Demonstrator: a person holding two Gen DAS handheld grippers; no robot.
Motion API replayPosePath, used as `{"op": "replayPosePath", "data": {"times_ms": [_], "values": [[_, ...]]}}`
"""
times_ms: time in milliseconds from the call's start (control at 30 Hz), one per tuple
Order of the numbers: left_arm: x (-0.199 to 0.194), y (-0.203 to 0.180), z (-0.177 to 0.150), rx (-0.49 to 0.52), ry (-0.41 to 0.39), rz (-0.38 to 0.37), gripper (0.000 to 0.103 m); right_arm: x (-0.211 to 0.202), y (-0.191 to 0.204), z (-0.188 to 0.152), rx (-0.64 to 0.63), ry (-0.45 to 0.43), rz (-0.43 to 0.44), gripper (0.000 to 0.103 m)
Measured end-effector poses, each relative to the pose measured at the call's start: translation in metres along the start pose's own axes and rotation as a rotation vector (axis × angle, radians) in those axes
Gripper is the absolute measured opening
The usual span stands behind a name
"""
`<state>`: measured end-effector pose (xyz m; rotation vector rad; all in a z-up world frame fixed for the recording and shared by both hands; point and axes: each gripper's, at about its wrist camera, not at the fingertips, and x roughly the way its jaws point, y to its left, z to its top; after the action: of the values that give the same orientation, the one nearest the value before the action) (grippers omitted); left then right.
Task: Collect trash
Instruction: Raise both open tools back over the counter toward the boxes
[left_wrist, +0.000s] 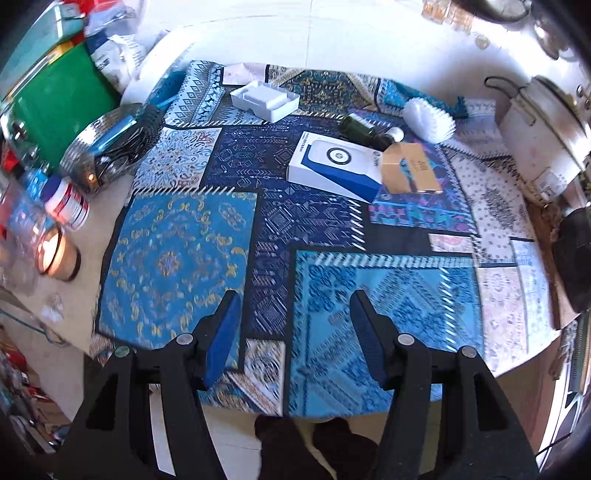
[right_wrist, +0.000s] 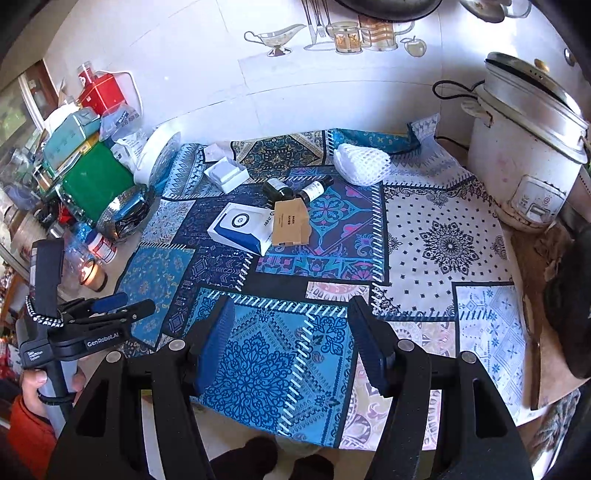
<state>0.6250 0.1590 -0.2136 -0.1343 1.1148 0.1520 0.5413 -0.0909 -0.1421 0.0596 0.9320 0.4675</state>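
Trash lies at the far middle of the patterned tablecloth (left_wrist: 192, 266): a white and blue box (left_wrist: 334, 166) (right_wrist: 242, 229), a brown cardboard piece (left_wrist: 410, 168) (right_wrist: 290, 223), two dark small bottles (left_wrist: 365, 129) (right_wrist: 295, 190), a white plastic tray (left_wrist: 264, 99) (right_wrist: 226, 174) and a white foam net (left_wrist: 428, 120) (right_wrist: 364, 162). My left gripper (left_wrist: 293, 299) hangs open over the cloth's near edge, nothing between its blue pads. My right gripper (right_wrist: 291, 306) is open too, empty, well short of the trash. The left gripper (right_wrist: 122, 302) also shows at the left of the right wrist view, held by a hand.
A cluttered left side holds a green box (left_wrist: 59, 107) (right_wrist: 96, 181), a metal steamer basket (left_wrist: 110, 144), jars and a lit candle (left_wrist: 55, 254) (right_wrist: 90, 275). A white rice cooker (right_wrist: 524, 147) (left_wrist: 543, 129) stands at the back right. A tiled wall (right_wrist: 221, 74) is behind.
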Motion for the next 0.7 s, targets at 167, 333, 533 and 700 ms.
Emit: {"op": "replayPosePath", "data": {"times_ms": [167,333,533,700], "values": [[0.046,0.007,0.043,0.063,0.040,-0.047,0.064,0.039,-0.002,0.020,0.020,0.041,-0.038,0.060],[0.098,-0.004,0.087,0.248,0.113,-0.085,0.064,0.075,-0.009,0.041,0.134,0.072,-0.071,0.060],[0.143,-0.028,0.122,0.528,0.161,-0.108,0.064,0.118,-0.011,0.060,0.223,0.119,-0.101,0.060],[0.154,-0.047,0.144,0.677,0.166,-0.137,0.064,0.143,-0.008,0.070,0.270,0.152,-0.097,0.060]]}}
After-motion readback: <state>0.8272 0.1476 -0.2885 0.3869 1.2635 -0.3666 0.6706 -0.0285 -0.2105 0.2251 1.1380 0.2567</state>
